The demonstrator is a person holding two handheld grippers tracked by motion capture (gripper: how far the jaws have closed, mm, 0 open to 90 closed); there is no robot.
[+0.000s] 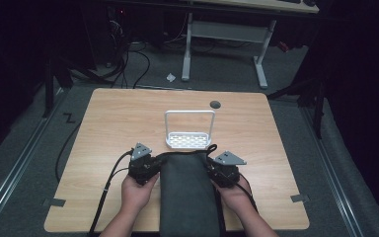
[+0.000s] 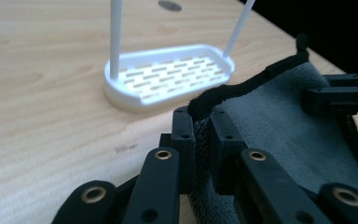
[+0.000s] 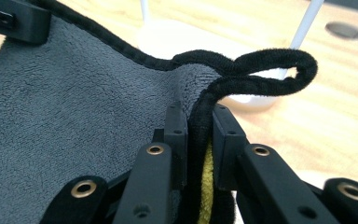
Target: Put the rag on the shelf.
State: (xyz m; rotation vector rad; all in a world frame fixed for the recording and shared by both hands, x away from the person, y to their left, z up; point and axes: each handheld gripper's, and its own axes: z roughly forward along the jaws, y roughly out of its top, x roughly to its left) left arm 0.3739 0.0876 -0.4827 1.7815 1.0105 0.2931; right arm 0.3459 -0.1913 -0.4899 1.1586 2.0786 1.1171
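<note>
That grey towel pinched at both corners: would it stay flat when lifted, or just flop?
Probably flop: the grey towel sags between the left gripper and right gripper, and its black hem curls loosely. The plush pile suggests it won't slip easily. It looks light for its size.

The grey towel (image 1: 190,195) runs off the high view's bottom edge, hiding the tabletop (image 1: 103,128) beneath it. In the left gripper view the white rack's (image 2: 168,74) uprights are cut off at the top. In the right gripper view the towel's bound edge covers much of the blurred rack.
</note>
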